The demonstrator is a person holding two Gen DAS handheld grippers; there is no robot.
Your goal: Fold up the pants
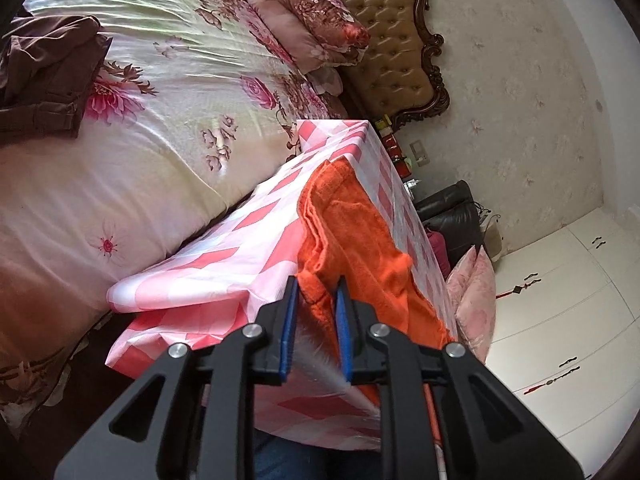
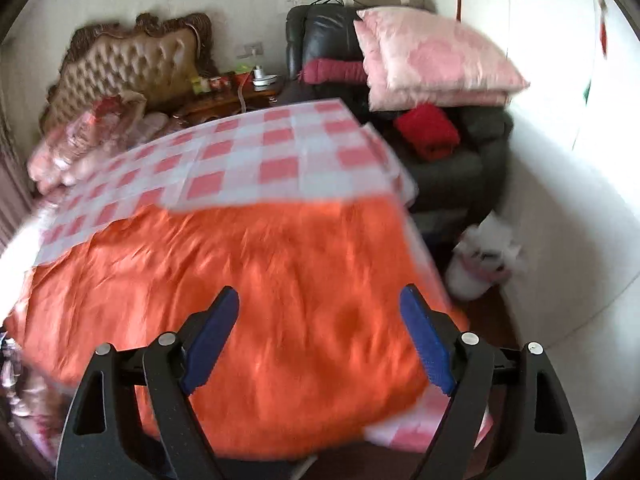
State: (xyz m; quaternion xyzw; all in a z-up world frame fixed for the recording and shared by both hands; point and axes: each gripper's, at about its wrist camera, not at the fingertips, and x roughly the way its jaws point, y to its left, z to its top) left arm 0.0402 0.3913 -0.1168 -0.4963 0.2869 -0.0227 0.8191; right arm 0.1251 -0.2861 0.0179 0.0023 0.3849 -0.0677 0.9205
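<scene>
Orange pants (image 2: 256, 280) lie spread over a tabletop (image 2: 256, 148) covered in a pink-and-white checked cloth, filling the lower half of the right wrist view; motion blur softens their edges. In the left wrist view the pants (image 1: 352, 232) sit bunched in the centre, folds stacked along their left side.

Left gripper (image 1: 316, 300): jaws narrow, a fold of pants edge between the blue pads; whether they pinch it, cannot tell.

Right gripper (image 2: 320, 304): jaws wide, hanging over the pants, nothing held.

Armchair (image 2: 460, 168), upper right of the right wrist view, holds pink pillows (image 2: 432, 64) and a red bundle (image 2: 428, 130).
</scene>
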